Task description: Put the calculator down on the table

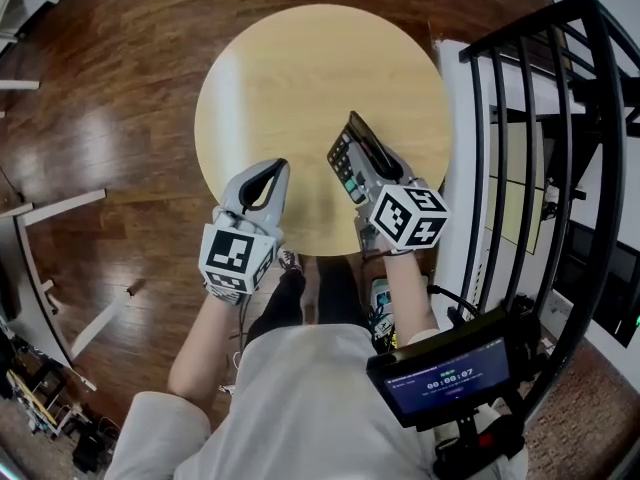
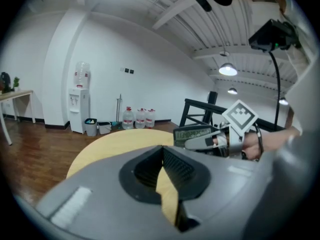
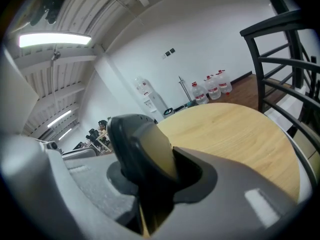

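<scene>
Grasping the calculator (image 1: 350,156) with the right gripper (image 1: 370,163), both jaws pressed on its near end. Held on edge and tilted, key side turned to the left, far end pointing away from the person, toward the middle of the round wooden table (image 1: 300,78). Placed over the near right part of the tabletop, not far from the rim. Hard to say from the head view whether touching the wood or hanging just above it; apparently not lying flat.

In the right gripper view, seen as a dark slab (image 3: 137,144) rising straight out from between the jaws and covering the left part of the table (image 3: 235,134). In the left gripper view, seen at the right over the table (image 2: 110,144), display side of the calculator (image 2: 192,132) facing that camera.

Left gripper (image 1: 278,168) clenched on nothing, tips brought together, only a thin slit of tabletop showing through between the jaws. Hovering over the near edge of the table, just to the left of the calculator and apart from it.
</scene>
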### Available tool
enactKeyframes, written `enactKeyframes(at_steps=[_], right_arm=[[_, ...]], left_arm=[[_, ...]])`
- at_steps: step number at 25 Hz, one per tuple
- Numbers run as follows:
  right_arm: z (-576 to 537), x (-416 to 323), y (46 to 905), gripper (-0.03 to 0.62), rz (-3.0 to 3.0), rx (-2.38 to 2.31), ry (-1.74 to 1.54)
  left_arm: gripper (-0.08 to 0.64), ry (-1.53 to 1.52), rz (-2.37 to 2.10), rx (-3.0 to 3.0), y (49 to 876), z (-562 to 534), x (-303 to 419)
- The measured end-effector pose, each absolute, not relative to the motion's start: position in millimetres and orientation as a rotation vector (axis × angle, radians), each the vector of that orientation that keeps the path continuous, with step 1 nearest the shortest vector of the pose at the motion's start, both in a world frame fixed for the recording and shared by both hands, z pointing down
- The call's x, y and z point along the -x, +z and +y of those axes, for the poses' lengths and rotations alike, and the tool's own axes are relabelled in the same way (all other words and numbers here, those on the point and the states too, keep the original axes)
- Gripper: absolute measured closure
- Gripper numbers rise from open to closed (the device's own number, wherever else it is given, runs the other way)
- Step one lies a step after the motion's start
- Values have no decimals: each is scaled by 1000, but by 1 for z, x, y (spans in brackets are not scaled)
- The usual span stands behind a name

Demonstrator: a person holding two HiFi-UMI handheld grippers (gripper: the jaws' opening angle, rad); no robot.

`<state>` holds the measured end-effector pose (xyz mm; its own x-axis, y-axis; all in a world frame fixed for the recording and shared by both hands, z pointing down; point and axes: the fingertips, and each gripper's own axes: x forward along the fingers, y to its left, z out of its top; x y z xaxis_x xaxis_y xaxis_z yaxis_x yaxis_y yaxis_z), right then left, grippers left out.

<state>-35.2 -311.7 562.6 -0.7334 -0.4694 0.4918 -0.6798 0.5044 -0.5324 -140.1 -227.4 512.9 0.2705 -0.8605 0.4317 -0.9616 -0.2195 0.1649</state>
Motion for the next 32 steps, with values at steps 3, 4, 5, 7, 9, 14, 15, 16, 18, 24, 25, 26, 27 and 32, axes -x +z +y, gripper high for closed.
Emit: enactKeyframes(at_steps=[3, 4, 5, 7, 9, 14, 15, 16, 18, 24, 25, 26, 27, 32], right_arm=[[-310, 37, 574, 466, -2443, -957, 1116], [-310, 38, 578, 466, -2436, -954, 1133], [-310, 39, 581, 466, -2430, -949, 1152], [-310, 40, 588, 466, -2421, -934, 1191], [-312, 41, 593, 466, -2413, -924, 1230], [-312, 48, 607, 466, -2389, -892, 1291], [-311, 49, 610, 466, -2384, -883, 1301], [-311, 50, 613, 466, -2380, -875, 1314], [-311, 52, 615, 466, -2382, -854, 1347], [-305, 63, 616, 465, -2403, -758, 1392], [-304, 65, 615, 463, -2410, -743, 1379], [-305, 67, 615, 462, -2421, -729, 1357], [-309, 70, 615, 462, -2433, -718, 1332], [-312, 75, 619, 455, -2433, -712, 1264]], left_arm=[[555, 351, -1642, -2135, 519, -228, 141], [555, 350, -1641, -2128, 522, -227, 143], [555, 349, -1639, -2122, 524, -227, 145], [555, 349, -1634, -2111, 528, -226, 146], [555, 350, -1631, -2104, 532, -227, 145], [555, 352, -1613, -2091, 541, -225, 146], [555, 352, -1610, -2088, 542, -226, 146], [555, 353, -1608, -2086, 544, -227, 146], [555, 355, -1609, -2079, 546, -229, 147], [555, 366, -1619, -2047, 550, -231, 157], [555, 366, -1620, -2043, 550, -232, 158], [555, 365, -1623, -2044, 550, -234, 159], [555, 363, -1626, -2048, 550, -238, 160], [555, 360, -1621, -2055, 552, -244, 160]])
